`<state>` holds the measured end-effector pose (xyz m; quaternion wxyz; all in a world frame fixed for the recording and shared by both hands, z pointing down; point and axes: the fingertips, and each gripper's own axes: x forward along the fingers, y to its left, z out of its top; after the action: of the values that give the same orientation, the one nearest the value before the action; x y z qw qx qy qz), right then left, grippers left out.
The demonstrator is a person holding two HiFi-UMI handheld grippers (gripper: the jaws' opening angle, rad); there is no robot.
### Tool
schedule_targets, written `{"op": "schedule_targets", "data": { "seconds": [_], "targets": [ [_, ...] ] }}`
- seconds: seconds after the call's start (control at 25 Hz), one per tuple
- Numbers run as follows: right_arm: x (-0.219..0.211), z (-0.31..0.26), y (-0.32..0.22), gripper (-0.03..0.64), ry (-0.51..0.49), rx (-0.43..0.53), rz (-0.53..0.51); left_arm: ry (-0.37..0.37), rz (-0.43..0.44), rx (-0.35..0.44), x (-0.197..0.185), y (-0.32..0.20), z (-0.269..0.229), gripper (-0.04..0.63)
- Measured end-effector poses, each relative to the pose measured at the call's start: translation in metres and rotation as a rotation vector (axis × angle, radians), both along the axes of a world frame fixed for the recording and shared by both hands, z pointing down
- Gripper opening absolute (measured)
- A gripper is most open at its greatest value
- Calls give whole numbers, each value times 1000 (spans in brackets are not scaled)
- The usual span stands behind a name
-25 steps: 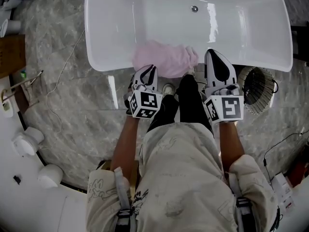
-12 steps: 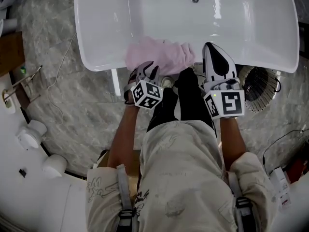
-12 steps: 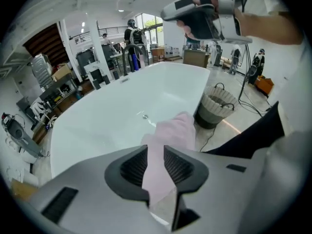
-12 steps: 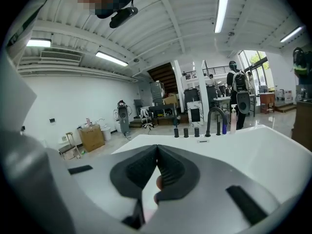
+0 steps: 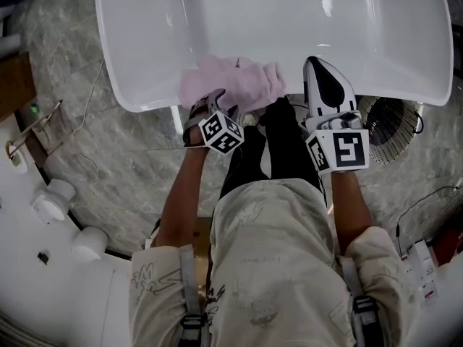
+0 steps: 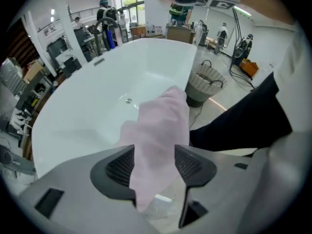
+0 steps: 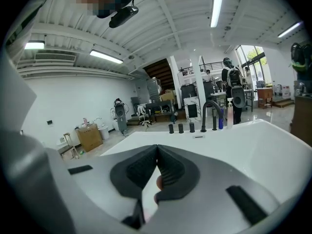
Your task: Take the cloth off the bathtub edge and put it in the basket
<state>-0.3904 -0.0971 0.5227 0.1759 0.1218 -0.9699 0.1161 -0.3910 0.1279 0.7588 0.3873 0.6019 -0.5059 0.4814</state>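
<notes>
Two tools: our left tool (image 6: 153,150) has just been opening astride the soft pink cloth (image 6: 163,116) to grasp it; our right tool (image 7: 157,152) is clenched.

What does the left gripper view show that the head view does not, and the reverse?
Only the left gripper view: the jaws of the left gripper, which have just been opening, apart either side of the pink cloth. Only the head view: the right gripper and the person's legs. Both: the bathtub, the cloth on its edge, the basket beside it.
</notes>
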Motion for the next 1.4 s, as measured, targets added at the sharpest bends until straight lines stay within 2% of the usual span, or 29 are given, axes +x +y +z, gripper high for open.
{"op": "schedule_targets", "data": {
  "seconds": [0.08,0.2,0.36,0.64,0.96,1.2,1.28,1.32,1.4],
  "targets": [
    [0,3,-4,-12,4,-6,6,15,72,-54,6,2,11,280],
    [-1,7,-3,-12,9,-12,7,-1,155,-95,7,2,24,290],
    [1,11,-8,-12,15,-16,6,-25,183,-124,3,-4,39,290],
    [9,12,-8,-11,23,-16,16,-59,200,-126,-1,-13,45,283],
    [13,13,5,-12,25,-9,11,-57,235,-162,-1,-13,48,236],
    [21,1,17,-12,12,9,13,-63,244,-132,2,-12,29,187],
    [23,-4,23,-11,7,14,15,-52,233,-112,5,-9,20,133],
    [23,-6,26,-12,5,17,15,-47,222,-104,7,-7,17,58],
    [25,-11,34,-12,1,24,13,-52,200,-101,9,0,14,50]
  ]
}}
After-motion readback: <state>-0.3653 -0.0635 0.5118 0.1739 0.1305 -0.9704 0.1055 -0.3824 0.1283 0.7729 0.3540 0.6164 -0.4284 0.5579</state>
